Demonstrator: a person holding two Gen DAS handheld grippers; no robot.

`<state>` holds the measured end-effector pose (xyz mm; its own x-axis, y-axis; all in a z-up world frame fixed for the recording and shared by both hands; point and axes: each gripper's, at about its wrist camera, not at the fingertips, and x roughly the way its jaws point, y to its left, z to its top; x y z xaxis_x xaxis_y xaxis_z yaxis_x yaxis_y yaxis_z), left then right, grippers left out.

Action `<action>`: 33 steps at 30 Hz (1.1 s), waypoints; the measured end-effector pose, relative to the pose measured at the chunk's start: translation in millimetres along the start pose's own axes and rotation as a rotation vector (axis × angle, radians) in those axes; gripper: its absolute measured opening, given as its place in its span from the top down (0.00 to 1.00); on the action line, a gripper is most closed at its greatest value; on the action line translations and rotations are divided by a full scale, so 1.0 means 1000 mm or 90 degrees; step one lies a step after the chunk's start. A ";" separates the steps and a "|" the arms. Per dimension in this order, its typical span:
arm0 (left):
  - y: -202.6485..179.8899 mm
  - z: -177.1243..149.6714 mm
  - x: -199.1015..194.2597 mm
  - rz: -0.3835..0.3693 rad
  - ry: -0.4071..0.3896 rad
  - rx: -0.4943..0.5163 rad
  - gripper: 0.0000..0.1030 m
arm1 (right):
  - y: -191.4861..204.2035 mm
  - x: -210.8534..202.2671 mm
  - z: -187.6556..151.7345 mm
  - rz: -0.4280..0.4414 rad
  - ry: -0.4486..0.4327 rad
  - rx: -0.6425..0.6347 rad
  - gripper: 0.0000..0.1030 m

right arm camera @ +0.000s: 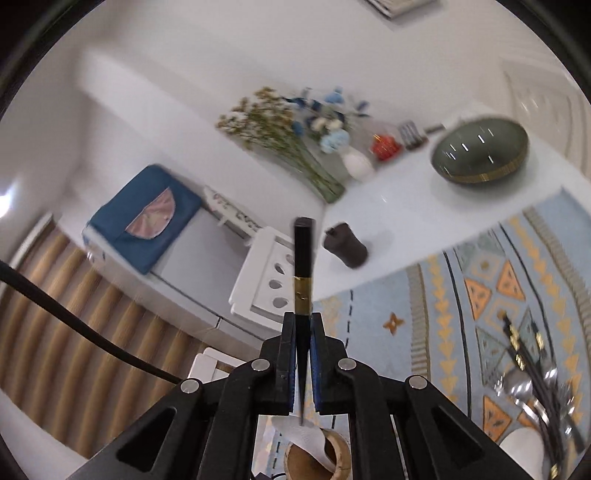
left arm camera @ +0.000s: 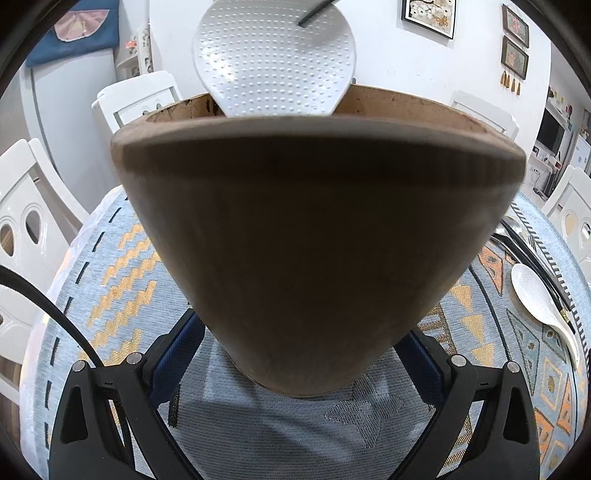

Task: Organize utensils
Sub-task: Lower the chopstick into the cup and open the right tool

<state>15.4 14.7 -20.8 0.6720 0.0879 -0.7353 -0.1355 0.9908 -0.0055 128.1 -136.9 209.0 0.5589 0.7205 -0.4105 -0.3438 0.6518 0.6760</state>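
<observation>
My left gripper (left arm camera: 301, 369) is shut on a brown wooden utensil holder (left arm camera: 310, 236) that fills the left wrist view and stands on the patterned tablecloth. A white dimpled rice paddle (left arm camera: 275, 57) sticks up out of it, with a black chopstick tip (left arm camera: 314, 13) above. My right gripper (right arm camera: 303, 354) is shut on a black chopstick with a gold band (right arm camera: 303, 266), held upright above the holder (right arm camera: 317, 458), whose rim and paddle show below the fingers. Another white spoon (left arm camera: 539, 302) lies on the cloth at the right.
Loose chopsticks and metal spoons (right arm camera: 528, 369) lie on the blue and orange tablecloth (right arm camera: 461, 302). A green bowl (right arm camera: 480, 151), a dark cup (right arm camera: 345, 245) and a vase of flowers (right arm camera: 295, 129) stand farther off. White chairs (left arm camera: 33, 229) surround the table.
</observation>
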 end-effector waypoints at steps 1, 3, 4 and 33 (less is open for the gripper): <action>0.000 0.000 0.000 0.000 0.000 0.000 0.02 | 0.005 0.000 -0.001 0.000 -0.001 -0.013 0.94; 0.000 0.000 0.000 -0.001 0.000 -0.001 0.02 | 0.013 -0.002 -0.003 0.002 -0.002 -0.027 0.94; 0.000 0.000 0.000 -0.001 0.001 -0.001 0.02 | 0.015 -0.003 -0.004 0.005 -0.003 -0.030 0.94; 0.002 -0.002 -0.001 0.000 -0.002 -0.001 0.02 | 0.053 0.027 -0.053 -0.049 0.156 -0.251 0.61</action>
<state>13.0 16.3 -21.8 0.6738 0.0878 -0.7337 -0.1365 0.9906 -0.0069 85.1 -70.3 201.6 0.4156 0.6708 -0.6143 -0.5955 0.7111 0.3737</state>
